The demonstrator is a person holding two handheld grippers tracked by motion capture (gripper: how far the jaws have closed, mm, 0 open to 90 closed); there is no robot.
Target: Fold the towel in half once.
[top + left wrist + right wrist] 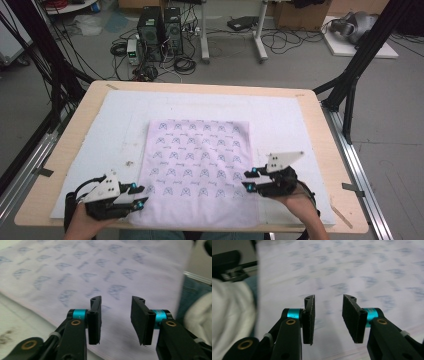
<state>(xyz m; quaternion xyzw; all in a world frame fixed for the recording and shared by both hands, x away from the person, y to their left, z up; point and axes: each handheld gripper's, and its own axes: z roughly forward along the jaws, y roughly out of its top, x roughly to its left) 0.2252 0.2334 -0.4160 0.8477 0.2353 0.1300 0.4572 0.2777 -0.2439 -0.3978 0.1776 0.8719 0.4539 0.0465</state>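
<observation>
Your left tongs (pixel 141 196) and right tongs (pixel 247 180) both gape empty over the near corners of the cloth (pixel 197 170), which lies flat on the tabletop (pixel 320 130). Pinch too shallowly and the thin edge may slip out; uneven grips would drag it askew.

White foam mat (pixel 115 125) on wooden table (pixel 320 140); 2 computer towers (pixel 160 32) on floor behind.

pale lilac cloth (pixel 197 165), blue motifs, white mat (pixel 280 112)
</observation>
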